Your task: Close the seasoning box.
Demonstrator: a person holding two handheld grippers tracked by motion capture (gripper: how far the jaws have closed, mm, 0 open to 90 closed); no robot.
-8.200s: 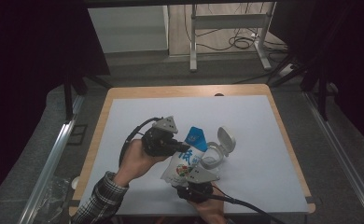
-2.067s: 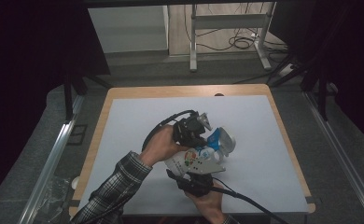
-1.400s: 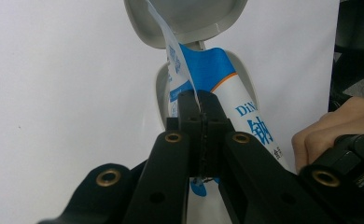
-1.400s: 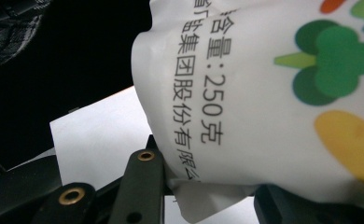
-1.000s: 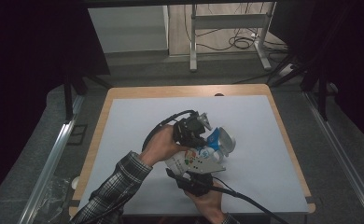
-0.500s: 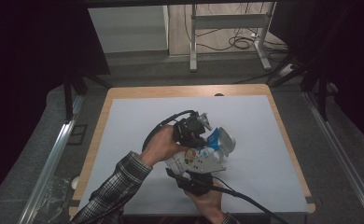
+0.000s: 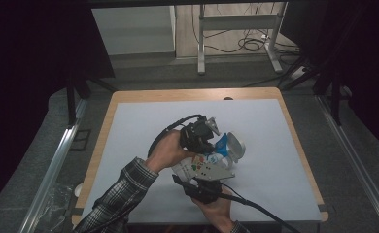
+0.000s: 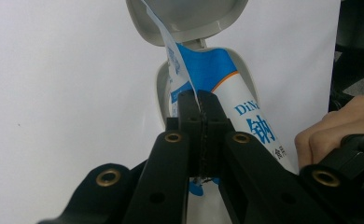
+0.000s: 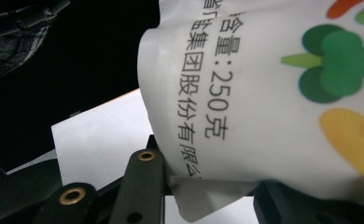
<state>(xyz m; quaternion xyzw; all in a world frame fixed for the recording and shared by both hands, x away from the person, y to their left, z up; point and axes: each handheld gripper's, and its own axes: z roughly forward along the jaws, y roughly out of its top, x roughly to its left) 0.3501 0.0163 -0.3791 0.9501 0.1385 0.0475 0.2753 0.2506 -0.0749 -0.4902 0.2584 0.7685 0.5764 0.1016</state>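
A white and blue printed bag is held above the white mat between both grippers. My left gripper is shut on a thin flap at the bag's torn top. The bag's mouth lies tilted into a grey-white container whose flip lid stands open. In the high view the left gripper sits just left of the container. My right gripper clamps the bag's lower end from the near side. In the right gripper view the bag sits between the jaws of the right gripper.
The white mat covers a wooden table with bare room left, right and behind the hands. Metal rails run along both sides of the table. A frame with cables stands on the floor beyond.
Against the oldest frame, the left gripper and the bag's top have shifted right onto the open container. Over the last second nothing has visibly moved.
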